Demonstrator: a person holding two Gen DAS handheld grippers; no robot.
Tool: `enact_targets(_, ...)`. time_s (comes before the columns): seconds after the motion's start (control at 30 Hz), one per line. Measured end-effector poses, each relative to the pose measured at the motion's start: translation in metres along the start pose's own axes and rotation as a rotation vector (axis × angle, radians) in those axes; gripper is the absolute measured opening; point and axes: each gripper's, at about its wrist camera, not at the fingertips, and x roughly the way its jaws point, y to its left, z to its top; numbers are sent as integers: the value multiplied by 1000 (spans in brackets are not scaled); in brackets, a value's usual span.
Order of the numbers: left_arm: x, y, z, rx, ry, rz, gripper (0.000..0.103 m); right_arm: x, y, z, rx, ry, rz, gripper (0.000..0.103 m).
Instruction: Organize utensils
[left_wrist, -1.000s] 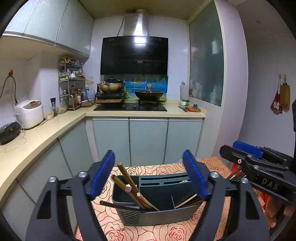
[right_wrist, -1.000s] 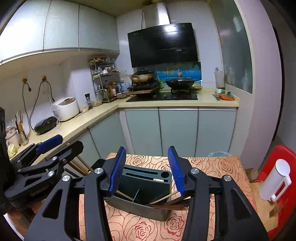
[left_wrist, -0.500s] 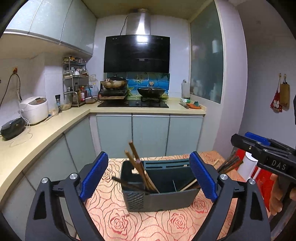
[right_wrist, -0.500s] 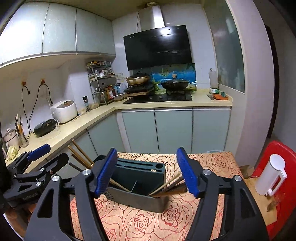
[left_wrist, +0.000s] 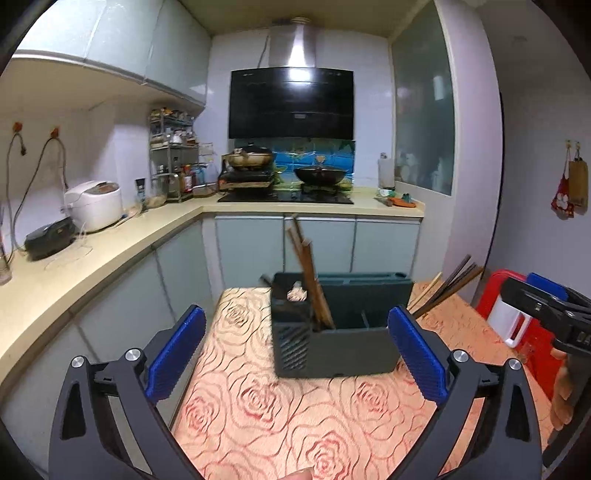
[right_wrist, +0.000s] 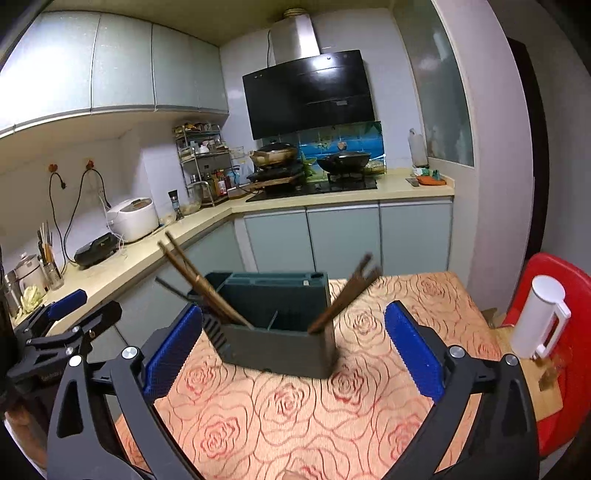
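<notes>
Both grippers, left (left_wrist: 295, 347) and right (right_wrist: 293, 343), have empty jaws opening; only the right view shows the holder's (right_wrist: 280, 347) right chopsticks (right_wrist: 345, 295) inside.

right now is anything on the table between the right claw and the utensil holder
Nothing visible. Only bare rose-patterned tablecloth lies between the right claw, whose jaws are opening and hold nothing, and the holder. The chopsticks stand inside it.
</notes>
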Motion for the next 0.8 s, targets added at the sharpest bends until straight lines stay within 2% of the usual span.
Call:
enact_targets(0.4, -16, 5, -58, 11, 45, 41, 96, -9, 8, -66, -39, 53, -62, 96)
enact_targets(0.6, -18, 5, -71, 7, 49, 42, 96, -13, 5, -79, -34, 53, -88, 96)
enact_targets(0.8, -24, 0, -69, 25, 25, 35, 96, -23, 4, -82, -32, 9, -108, 96)
